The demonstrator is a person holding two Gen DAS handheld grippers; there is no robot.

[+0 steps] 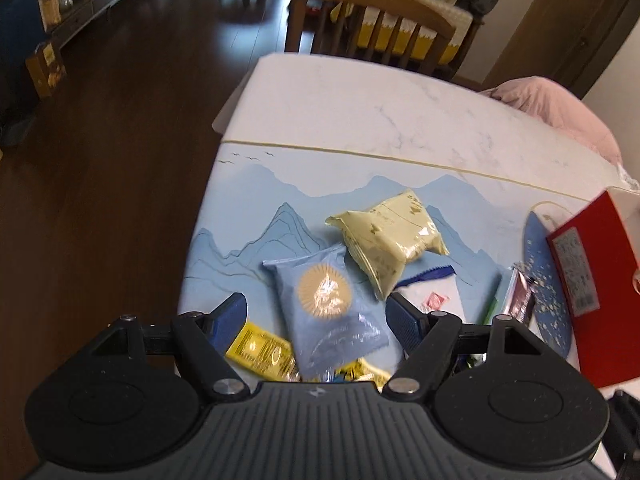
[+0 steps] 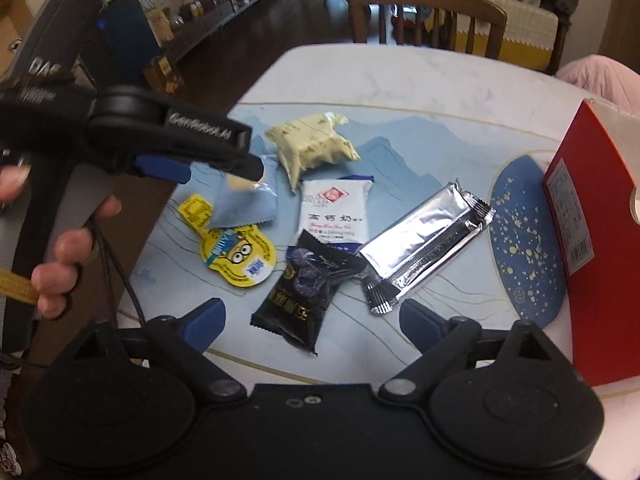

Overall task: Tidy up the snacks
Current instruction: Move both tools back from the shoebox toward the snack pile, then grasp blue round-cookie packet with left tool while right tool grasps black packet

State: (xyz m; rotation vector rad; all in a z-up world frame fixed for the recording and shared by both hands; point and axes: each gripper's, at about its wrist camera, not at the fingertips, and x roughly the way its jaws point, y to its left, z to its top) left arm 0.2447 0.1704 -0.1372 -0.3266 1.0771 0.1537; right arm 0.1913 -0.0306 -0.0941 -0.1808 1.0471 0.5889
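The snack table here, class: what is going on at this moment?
A person holds a two-finger gripper in each hand over a table mat strewn with wrapped snacks. The left gripper hangs open around a light blue packet, not yet pinching it. The right gripper is open above a black packet and beside a silver bar. A pale yellow packet and a white one lie untouched. A red box stands at the right.

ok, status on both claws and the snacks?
Left claw open over light blue sun-print packet. Right claw open above black foil snack pack. Nothing held. Red cardboard box at right, path unobstructed.
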